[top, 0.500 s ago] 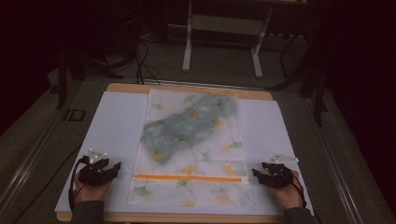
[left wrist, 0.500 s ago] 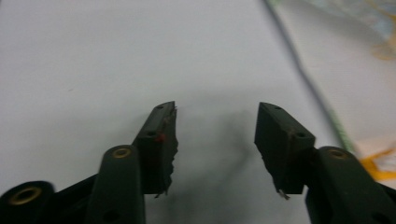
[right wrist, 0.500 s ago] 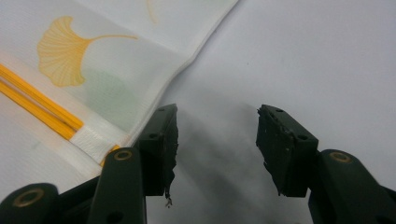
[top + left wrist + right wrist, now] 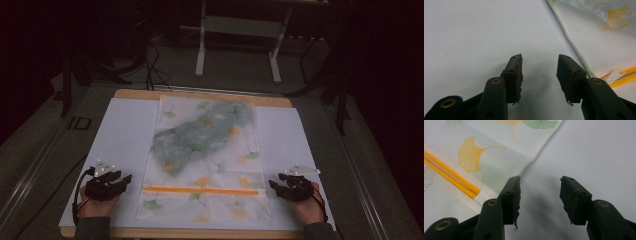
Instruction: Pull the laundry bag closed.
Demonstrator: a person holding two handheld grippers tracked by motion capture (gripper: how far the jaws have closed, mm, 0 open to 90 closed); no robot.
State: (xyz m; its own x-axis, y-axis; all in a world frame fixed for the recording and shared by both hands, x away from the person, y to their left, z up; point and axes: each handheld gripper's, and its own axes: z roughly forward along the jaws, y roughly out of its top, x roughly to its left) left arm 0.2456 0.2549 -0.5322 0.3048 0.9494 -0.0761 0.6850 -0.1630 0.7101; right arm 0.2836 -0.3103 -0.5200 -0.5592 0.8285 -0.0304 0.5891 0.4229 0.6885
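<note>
A white mesh pouch [image 4: 205, 160] printed with ginkgo leaves lies flat in the middle of the white mat, a grey-green cloth [image 4: 200, 132] showing through it. An orange zipper [image 4: 202, 190] crosses its near end; its white pull tab [image 4: 613, 75] sits at the left end. My left gripper [image 4: 125, 180] rests on the mat left of the pouch, jaws open and empty, pointing toward the zipper end. My right gripper [image 4: 272, 186] rests on the mat to the right, open and empty, its left jaw just beside the pouch's edge [image 4: 534, 157].
The white mat [image 4: 125, 135] covers a wooden table [image 4: 200, 95] whose edges show at front and back. Beyond the table stand a metal frame's legs [image 4: 200, 55] and cables on a dark floor. A small black label [image 4: 79, 123] lies off the mat's left side.
</note>
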